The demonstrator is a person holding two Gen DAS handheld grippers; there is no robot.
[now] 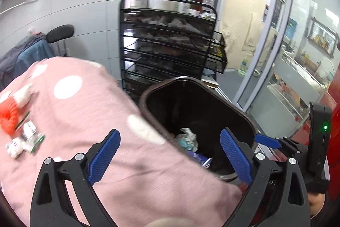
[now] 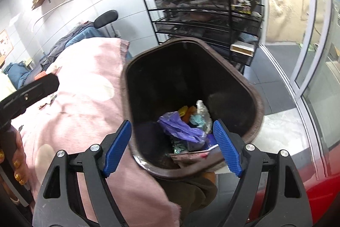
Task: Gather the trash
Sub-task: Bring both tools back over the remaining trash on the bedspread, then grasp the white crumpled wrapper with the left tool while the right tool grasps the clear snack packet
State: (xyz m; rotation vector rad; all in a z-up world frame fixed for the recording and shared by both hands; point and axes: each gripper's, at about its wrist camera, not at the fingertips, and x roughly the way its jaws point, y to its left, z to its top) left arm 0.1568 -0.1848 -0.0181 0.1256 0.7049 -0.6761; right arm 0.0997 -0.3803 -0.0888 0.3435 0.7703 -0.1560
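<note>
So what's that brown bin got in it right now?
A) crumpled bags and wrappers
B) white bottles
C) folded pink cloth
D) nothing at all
A: the brown bin holds a crumpled purple bag and other wrappers at its bottom.

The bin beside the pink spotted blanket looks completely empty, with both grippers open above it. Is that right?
Not quite: the bin is not empty. The right wrist view shows a purple bag and crumpled wrappers at its bottom. The rest holds: it stands beside the pink spotted blanket, and the left gripper and right gripper are open.
</note>
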